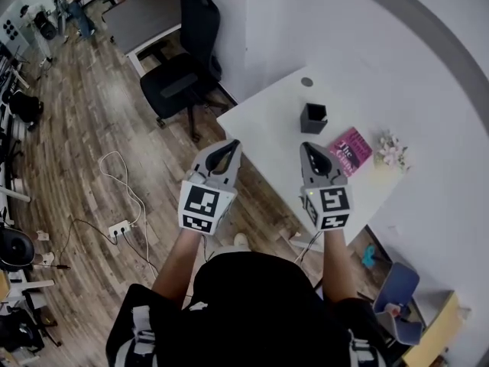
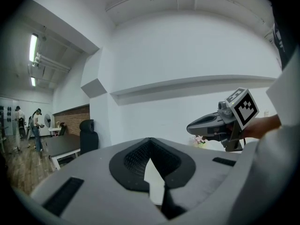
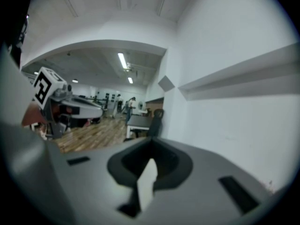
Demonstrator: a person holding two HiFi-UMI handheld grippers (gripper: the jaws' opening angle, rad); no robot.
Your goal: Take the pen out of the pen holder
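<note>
Standing upright on the white table (image 1: pixel 267 121), back from its near edge, the boxy matte-black pen holder (image 1: pixel 313 118) lies straight ahead of the right gripper (image 1: pixel 309 151), the nearer one. No pen is discernible. That gripper and the left gripper (image 1: pixel 229 147) are both pressed together, empty.

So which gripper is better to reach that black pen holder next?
Probably the right gripper: its tip is just short of the pen holder, while the left gripper is farther off, at the edge of the table. Both are shut.
</note>
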